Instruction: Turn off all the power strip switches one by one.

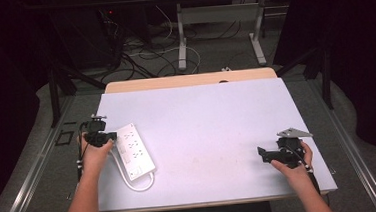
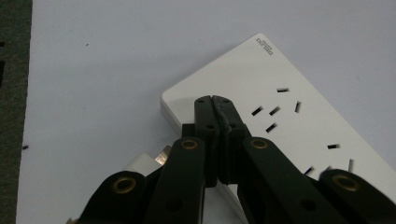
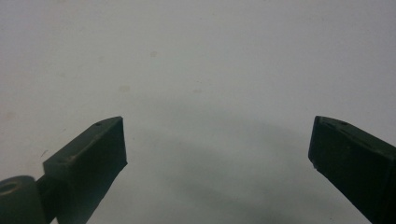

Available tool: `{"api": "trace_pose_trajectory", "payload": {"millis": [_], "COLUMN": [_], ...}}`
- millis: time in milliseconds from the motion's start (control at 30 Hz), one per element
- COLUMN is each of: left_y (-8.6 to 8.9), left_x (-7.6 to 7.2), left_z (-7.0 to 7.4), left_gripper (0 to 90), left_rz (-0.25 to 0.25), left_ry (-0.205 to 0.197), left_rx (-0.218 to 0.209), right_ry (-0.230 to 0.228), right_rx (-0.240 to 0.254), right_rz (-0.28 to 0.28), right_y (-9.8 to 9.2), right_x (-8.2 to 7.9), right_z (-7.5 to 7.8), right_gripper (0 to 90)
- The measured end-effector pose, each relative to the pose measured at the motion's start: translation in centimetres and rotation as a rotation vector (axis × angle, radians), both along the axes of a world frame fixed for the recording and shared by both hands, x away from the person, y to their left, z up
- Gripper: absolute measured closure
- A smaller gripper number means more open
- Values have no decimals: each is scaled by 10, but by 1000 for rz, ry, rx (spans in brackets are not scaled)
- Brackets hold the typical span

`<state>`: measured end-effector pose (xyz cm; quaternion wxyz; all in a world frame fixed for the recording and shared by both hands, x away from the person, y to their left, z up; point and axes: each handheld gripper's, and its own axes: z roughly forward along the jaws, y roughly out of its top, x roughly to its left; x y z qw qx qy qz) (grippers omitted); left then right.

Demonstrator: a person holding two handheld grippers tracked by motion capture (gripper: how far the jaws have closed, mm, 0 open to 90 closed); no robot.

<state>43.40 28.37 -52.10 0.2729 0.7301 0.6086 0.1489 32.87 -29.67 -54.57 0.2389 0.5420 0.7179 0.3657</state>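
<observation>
A white power strip (image 1: 134, 151) lies at the left of the table, its sockets facing up. Its white cord (image 1: 142, 183) loops out from the near end and runs back along its left side. My left gripper (image 1: 110, 136) is at the strip's far left corner. In the left gripper view its jaws are shut tip to tip (image 2: 213, 101) above the strip (image 2: 289, 130) with nothing seen between them. A white plug with a metal prong (image 2: 148, 161) lies just below and left of the jaws. My right gripper (image 1: 263, 154) hovers over bare mat at the right, open wide (image 3: 217, 140).
A pale lavender mat (image 1: 211, 114) covers the table, with a wooden edge (image 1: 189, 80) at the back. Beyond it are floor cables (image 1: 137, 57) and the legs of another table (image 1: 182, 46). Dark curtains stand at both sides.
</observation>
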Motion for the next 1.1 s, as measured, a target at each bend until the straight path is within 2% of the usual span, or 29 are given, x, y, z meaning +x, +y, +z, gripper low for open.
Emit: {"api": "trace_pose_trajectory", "payload": {"millis": [167, 233, 400, 467, 567, 600, 767, 833, 1100], "left_y": [-1, 0, 0, -1, -1, -2, -2, -4, -5], "left_x": [0, 0, 0, 0, 0, 0, 1, 1, 0], "left_z": [-1, 1, 1, 0, 0, -1, -3, -5, -3], "left_gripper": [896, 896, 896, 896, 896, 896, 898, 898, 897], "left_rz": [4, -5, -4, -3, -2, 8, 5, 13, 14], "left_ry": [-12, 5, 5, -7, -2, -13, -6, -27, -19], "left_rx": [2, 4, 6, 8, 8, 2, 15, 23, 36], "right_ry": [-2, -2, -1, 0, 1, 1, 2, 1, -1], "right_rx": [0, 0, 0, 0, 1, -2, -4, -8, 1], "right_rz": [2, 2, 3, 3, 3, 6, 6, 5, 3], "right_y": [0, 0, 0, 0, 1, 1, 1, 1, 0], "right_x": [0, 0, 0, 0, 0, 0, 0, 0, 0], "right_z": [0, 0, 0, 0, 0, 0, 0, 0, 0], "right_gripper": [37, 37, 37, 37, 37, 37, 37, 37, 37]}}
